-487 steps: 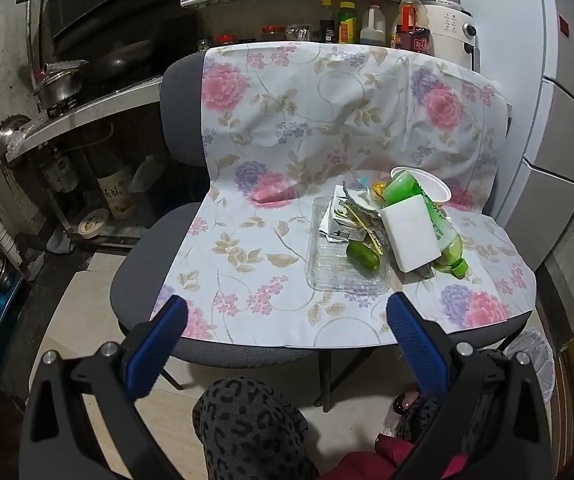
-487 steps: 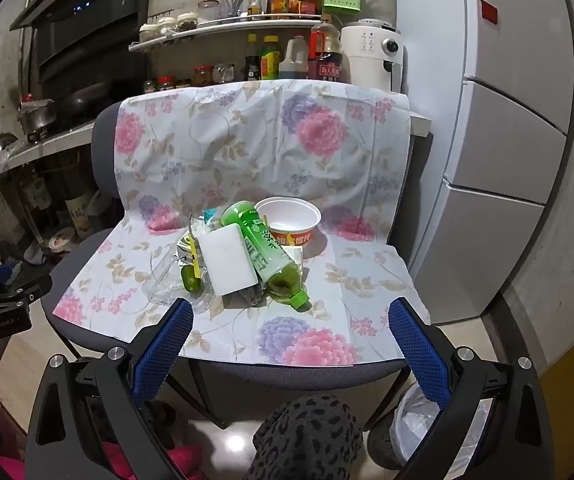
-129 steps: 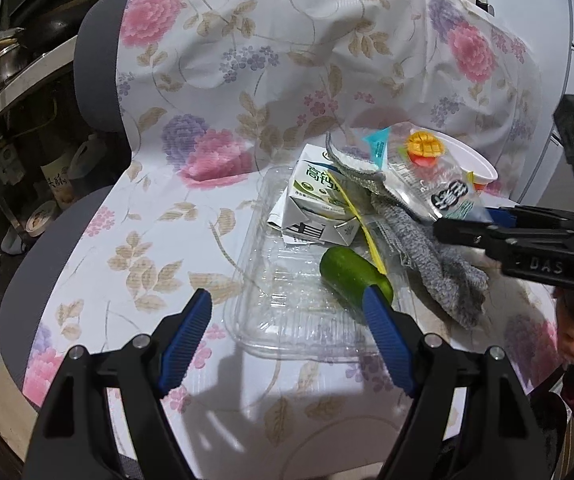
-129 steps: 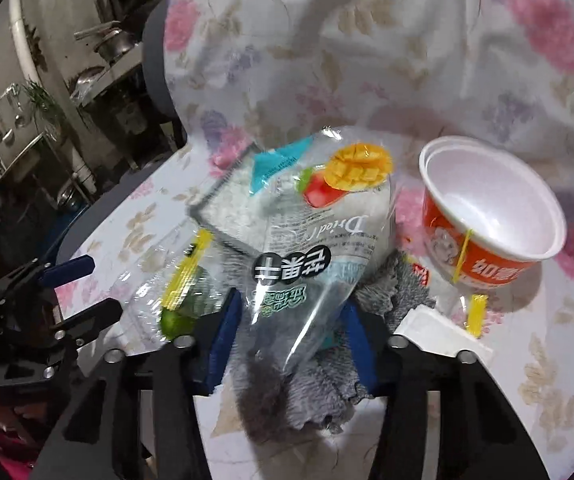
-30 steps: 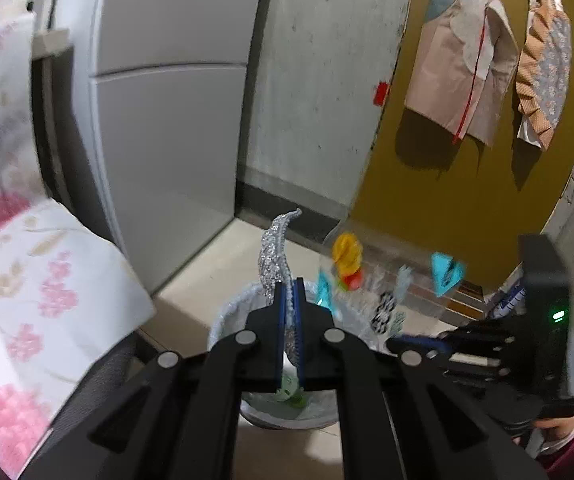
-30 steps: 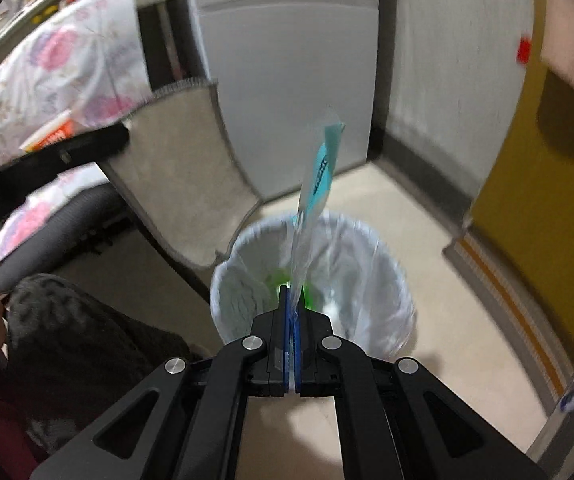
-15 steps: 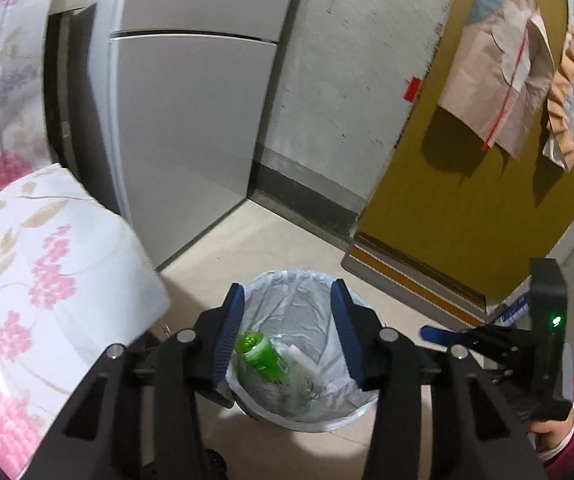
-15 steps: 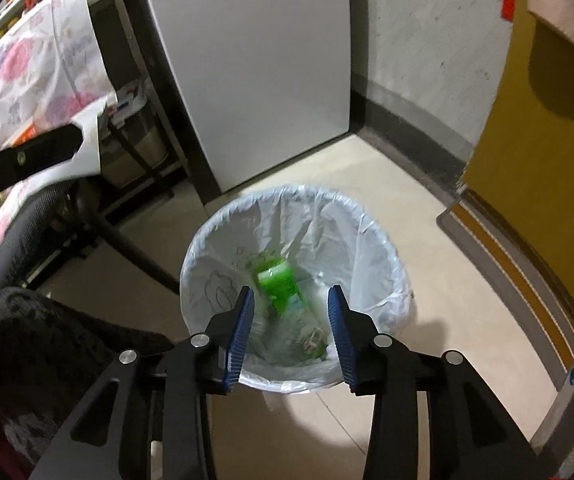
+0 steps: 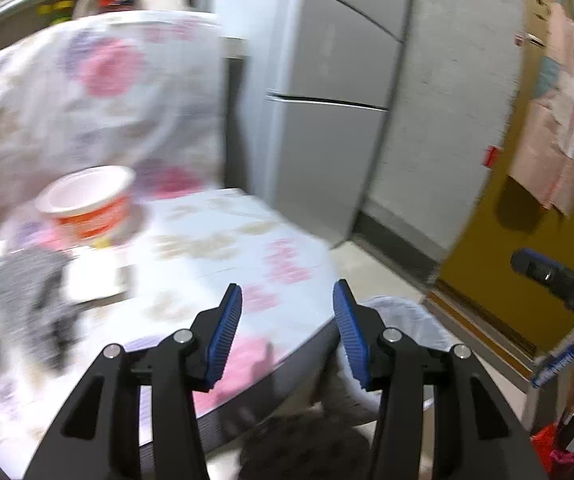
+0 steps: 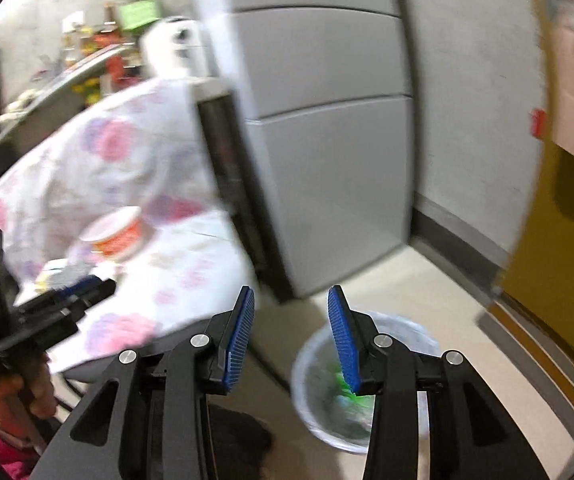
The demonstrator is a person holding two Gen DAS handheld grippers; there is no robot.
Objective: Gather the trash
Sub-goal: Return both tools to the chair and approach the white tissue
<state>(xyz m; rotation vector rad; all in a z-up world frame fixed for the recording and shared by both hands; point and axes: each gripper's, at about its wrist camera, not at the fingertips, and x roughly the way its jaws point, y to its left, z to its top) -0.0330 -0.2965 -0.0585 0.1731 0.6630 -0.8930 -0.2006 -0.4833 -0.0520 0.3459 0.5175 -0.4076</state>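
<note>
The cup [image 9: 87,204] sits on the cloth-covered chair [image 9: 223,248], the bin [image 10: 367,380] on the floor to its right, before the fridge [image 10: 327,160].

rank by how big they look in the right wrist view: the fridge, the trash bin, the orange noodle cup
1. fridge, fills most of the middle of the frame.
2. trash bin, partly hidden behind the right gripper, and nearer the camera.
3. orange noodle cup, clearly smallest, though it sits farther off and blurred.

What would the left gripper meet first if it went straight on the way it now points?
Probably the flowered cloth on the chair seat, which lies straight past the open left gripper; blur leaves depth unclear. The orange cup sits off to one side.
</note>
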